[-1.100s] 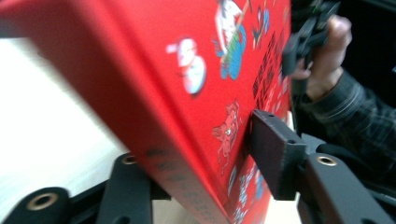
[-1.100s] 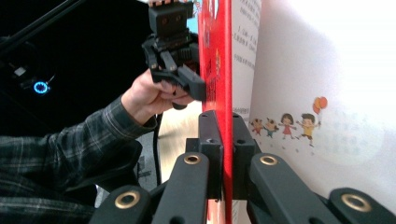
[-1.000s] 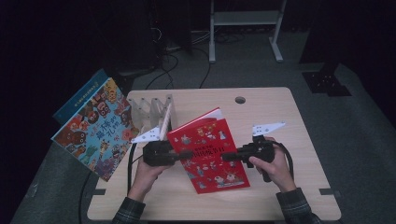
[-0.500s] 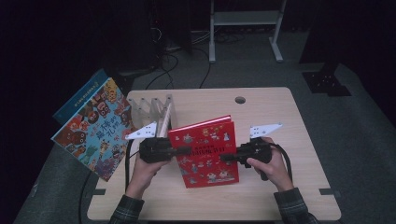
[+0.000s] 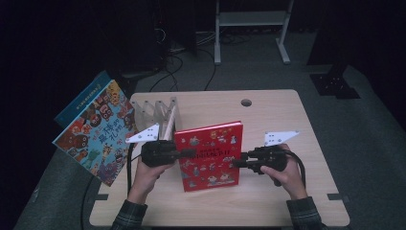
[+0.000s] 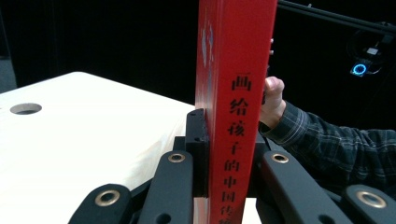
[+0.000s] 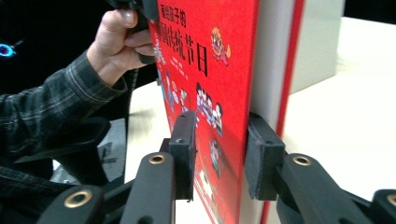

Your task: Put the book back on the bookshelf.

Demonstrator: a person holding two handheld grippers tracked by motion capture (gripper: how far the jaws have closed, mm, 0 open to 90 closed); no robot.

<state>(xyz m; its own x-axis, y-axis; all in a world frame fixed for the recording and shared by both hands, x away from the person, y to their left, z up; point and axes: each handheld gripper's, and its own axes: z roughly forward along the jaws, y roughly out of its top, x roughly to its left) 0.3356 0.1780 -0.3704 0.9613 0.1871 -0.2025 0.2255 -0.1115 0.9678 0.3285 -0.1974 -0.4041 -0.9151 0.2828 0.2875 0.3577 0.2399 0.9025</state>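
Red book (image 5: 209, 155) stands upright on the table (image 5: 268, 108), held between the two grippers, front cover toward the person. The left gripper (image 5: 184, 153) clamps its spine edge: in the left gripper view the spine (image 6: 233, 140), with black characters running down it, sits squeezed between the two jaws. The right gripper (image 5: 239, 163) clamps the opposite, open edge: in the right gripper view one jaw presses the illustrated red cover (image 7: 205, 70) and the other the back, with the white page block between them. Each gripper is held by a hand, left hand (image 5: 146, 175) and right hand (image 5: 289, 175), both in plaid sleeves, and each carries a grey plate on top.

Just beyond the left gripper stands a clear rack (image 5: 153, 112) with slotted dividers, near the table's left edge. Left of that rack, past the table edge, two larger picture books (image 5: 98, 132) lean tilted, one with cartoon figures in front of a blue one. Beyond the book, near the far edge, the table has a round hole (image 5: 246, 102). Behind the table the floor is dark, with cables and a white frame stand (image 5: 251, 21)
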